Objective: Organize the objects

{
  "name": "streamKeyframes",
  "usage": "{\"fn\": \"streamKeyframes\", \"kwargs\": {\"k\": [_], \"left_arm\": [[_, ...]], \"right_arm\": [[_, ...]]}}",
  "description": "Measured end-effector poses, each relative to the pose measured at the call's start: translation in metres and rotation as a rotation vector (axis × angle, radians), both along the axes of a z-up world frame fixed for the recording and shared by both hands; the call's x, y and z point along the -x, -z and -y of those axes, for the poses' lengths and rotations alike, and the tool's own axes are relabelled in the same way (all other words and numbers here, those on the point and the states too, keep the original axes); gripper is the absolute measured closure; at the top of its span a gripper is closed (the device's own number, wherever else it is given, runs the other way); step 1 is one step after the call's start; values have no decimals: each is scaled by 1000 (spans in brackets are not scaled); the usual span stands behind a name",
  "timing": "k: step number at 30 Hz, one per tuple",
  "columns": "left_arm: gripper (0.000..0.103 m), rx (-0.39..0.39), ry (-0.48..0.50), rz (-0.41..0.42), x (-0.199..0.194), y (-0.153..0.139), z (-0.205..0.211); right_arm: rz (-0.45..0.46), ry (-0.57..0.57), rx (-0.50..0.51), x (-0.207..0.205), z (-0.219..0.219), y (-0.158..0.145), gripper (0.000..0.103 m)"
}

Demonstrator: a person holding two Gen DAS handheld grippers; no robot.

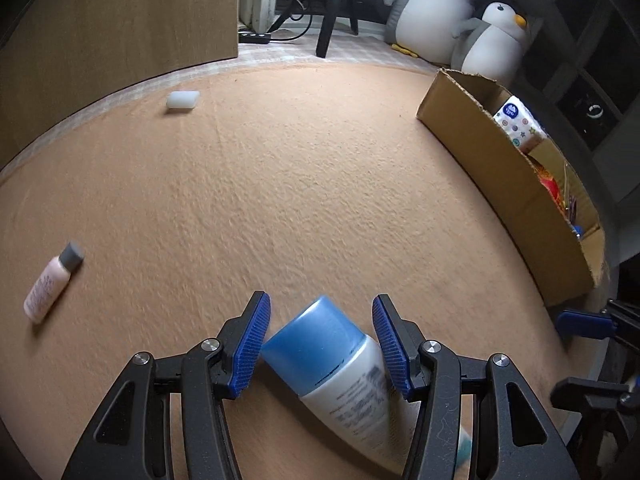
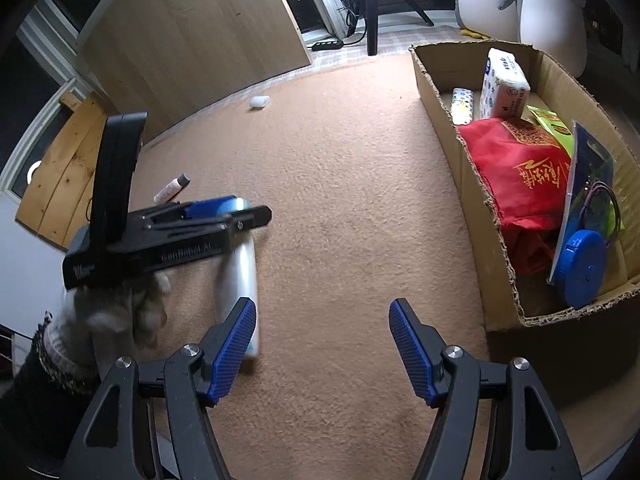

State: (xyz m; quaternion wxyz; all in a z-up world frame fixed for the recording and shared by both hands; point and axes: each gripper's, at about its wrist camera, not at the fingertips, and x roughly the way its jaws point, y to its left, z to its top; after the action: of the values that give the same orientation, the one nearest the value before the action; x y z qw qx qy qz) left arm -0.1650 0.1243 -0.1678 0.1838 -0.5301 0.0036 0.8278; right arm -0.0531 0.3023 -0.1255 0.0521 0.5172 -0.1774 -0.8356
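A white tube with a blue cap lies on the orange carpet between the blue pads of my left gripper. The jaws stand around it, the right pad touching it, the left pad at its cap; whether they clamp it is unclear. In the right wrist view the left gripper hovers over the tube. My right gripper is open and empty above bare carpet. A small pink bottle with a grey cap lies at the left. A white block lies far back.
An open cardboard box stands at the right, holding a tissue pack, a red bag, a blue lid and other items. Two plush penguins, a tripod and a wooden panel stand behind the carpet.
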Motion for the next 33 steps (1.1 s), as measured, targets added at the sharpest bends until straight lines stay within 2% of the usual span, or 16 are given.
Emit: {"fn": "streamKeyframes", "kwargs": {"k": [6, 10, 14, 20, 29, 33], "left_arm": [[36, -71, -108, -16, -27, -19, 33], [36, -136, -131, 37, -46, -15, 50], [36, -225, -126, 81, -70, -11, 50], [36, -240, -127, 103, -77, -2, 35], [37, -286, -143, 124, -73, 6, 24], [42, -297, -142, 123, -75, 6, 20]], "right_arm": [[-2, -43, 12, 11, 1, -1, 38], [2, -93, 37, 27, 5, -1, 38], [37, -185, 72, 51, 18, 4, 37], [126, -270, 144, 80, 38, 25, 37], [184, -325, 192, 87, 57, 41, 38], [190, -351, 213, 83, 63, 42, 50]]}}
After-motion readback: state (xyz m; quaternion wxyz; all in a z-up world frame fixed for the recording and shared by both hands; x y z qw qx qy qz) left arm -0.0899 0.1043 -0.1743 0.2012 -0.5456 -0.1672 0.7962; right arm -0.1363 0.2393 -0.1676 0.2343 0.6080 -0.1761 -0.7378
